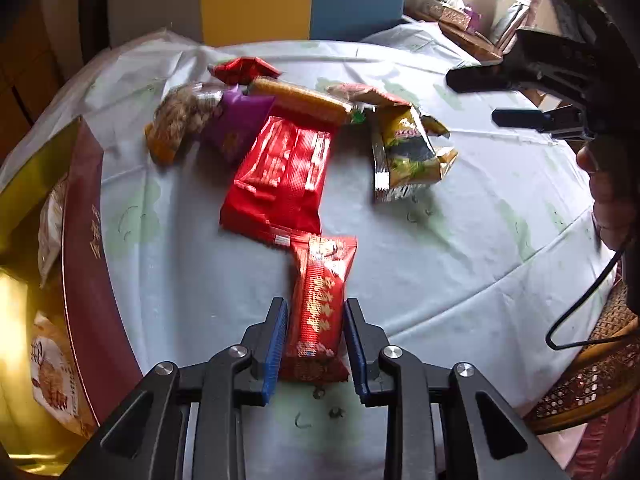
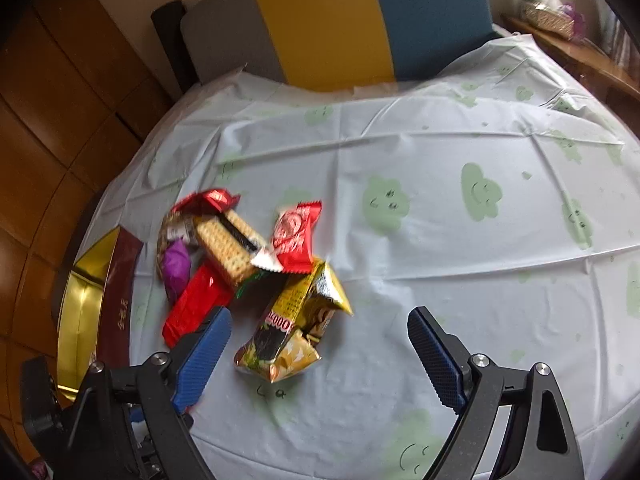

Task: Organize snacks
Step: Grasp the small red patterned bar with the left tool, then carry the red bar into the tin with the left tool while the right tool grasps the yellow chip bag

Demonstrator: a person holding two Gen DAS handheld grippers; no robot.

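My left gripper (image 1: 316,336) is shut on a small red snack packet (image 1: 320,304), held just above the table. Beyond it lies a pile of snacks: a large red pack (image 1: 280,172), a yellow bag (image 1: 408,152), a cracker sleeve (image 1: 304,100), a purple packet (image 1: 236,124) and a nut bag (image 1: 180,120). My right gripper (image 2: 320,340) is open and empty above the table, beside the yellow bag (image 2: 292,328); it also shows in the left wrist view (image 1: 516,100). The right wrist view shows the cracker sleeve (image 2: 232,244) and a red-white packet (image 2: 294,236).
A dark red box with a gold inside (image 1: 80,264) stands at the table's left edge and holds several pale snack bags; it also shows in the right wrist view (image 2: 116,300). The table has a white cloth with green clouds (image 2: 440,240). A wicker chair (image 1: 592,380) is at the right.
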